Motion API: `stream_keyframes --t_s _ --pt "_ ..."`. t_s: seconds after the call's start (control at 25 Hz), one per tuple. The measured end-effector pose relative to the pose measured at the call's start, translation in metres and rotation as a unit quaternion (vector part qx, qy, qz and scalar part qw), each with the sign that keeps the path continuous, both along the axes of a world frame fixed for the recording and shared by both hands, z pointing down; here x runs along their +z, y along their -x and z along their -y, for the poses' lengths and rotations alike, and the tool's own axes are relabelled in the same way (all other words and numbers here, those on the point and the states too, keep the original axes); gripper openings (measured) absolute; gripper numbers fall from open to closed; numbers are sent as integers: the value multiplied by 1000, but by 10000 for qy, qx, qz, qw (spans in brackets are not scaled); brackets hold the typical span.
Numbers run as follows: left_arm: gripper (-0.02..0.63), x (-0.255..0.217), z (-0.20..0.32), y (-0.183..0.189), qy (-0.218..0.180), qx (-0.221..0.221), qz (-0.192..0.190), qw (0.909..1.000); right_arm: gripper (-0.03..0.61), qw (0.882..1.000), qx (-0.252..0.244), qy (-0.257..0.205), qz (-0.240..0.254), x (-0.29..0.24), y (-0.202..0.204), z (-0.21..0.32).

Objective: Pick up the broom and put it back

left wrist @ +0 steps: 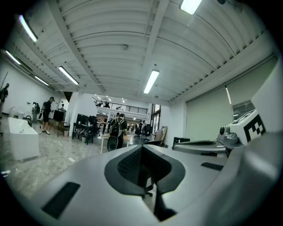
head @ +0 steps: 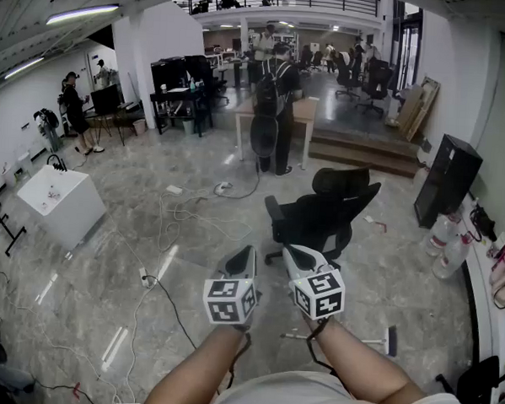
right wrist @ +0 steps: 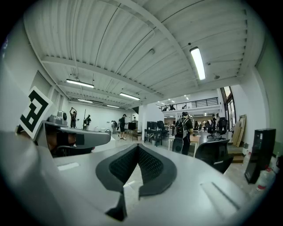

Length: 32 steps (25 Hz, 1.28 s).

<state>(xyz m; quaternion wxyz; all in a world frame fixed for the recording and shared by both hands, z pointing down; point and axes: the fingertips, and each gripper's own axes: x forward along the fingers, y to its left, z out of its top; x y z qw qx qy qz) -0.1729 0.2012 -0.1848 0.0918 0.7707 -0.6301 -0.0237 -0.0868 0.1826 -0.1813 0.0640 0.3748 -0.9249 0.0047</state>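
In the head view the broom (head: 359, 338) lies flat on the grey floor at the lower right, its thin handle running left behind my right forearm and its small head at the right end. Neither gripper touches it. My left gripper (head: 243, 255) and right gripper (head: 292, 252) are held side by side above the floor, pointing level toward the black office chair (head: 324, 213). Both are shut with nothing between the pads. The left gripper view shows its own shut jaws (left wrist: 142, 152), and the right gripper view shows the same (right wrist: 138, 150); the broom is in neither.
Loose cables (head: 184, 219) trail over the floor to the left. A white box (head: 60, 202) stands at far left, a black cabinet (head: 446, 180) and water bottles (head: 443, 241) at right. A person with a backpack (head: 274, 105) stands by a table, with steps (head: 356, 152) beyond.
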Motion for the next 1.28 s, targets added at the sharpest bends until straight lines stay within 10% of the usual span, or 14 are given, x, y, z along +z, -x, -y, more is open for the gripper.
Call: stream_keyframes --t_s 0.76,1.28 --pt "5 30 26 3 235 -12 -40 9997 3 9997 51 58 240 17 -7 23" --pt "5 120 133 -45 806 -297 56 9963 5 9971 -271 712 -14 107 -57 139"
